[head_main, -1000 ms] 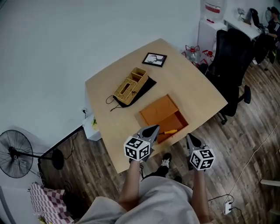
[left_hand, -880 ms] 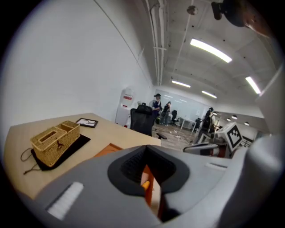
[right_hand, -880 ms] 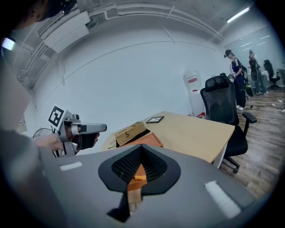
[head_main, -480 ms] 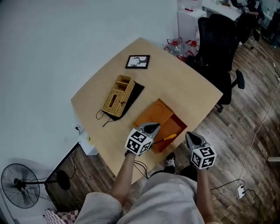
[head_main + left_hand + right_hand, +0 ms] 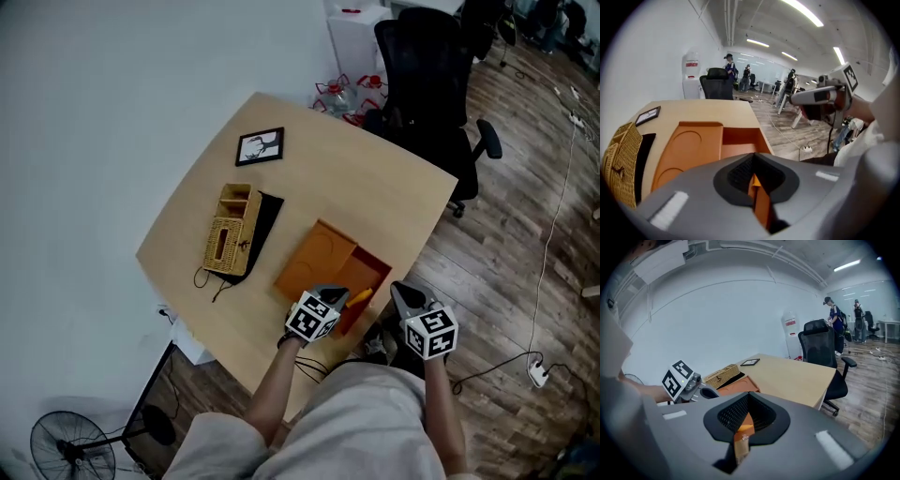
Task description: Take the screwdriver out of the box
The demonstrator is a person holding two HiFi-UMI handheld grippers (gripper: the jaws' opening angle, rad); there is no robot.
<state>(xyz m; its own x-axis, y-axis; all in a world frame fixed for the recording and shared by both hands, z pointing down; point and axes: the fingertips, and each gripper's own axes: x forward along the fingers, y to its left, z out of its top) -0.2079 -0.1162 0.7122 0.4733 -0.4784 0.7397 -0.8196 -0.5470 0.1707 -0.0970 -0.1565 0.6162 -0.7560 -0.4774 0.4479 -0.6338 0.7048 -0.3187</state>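
Orange box [image 5: 373, 274] sits open at the near edge of the counter [image 5: 375, 187], the screwdriver [image 5: 359, 298] lying inside, ungripped. Left hand-held gripper [image 5: 332, 294] hangs just beside it, jaws closed and empty; right hand-held gripper [image 5: 397, 287], likewise closed, is off the box's side. Opening the jaws, the grasp and the lift-out all appear to remain.

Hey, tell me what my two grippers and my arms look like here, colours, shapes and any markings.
The left gripper and the right gripper look alike: smooth grey bodies that taper to a pointed nose, with a black ribbed lining in the hollow seen in both gripper views. Each carries a white cube printed with black square markers. The person wears a light grey top, and the forearms are bare.
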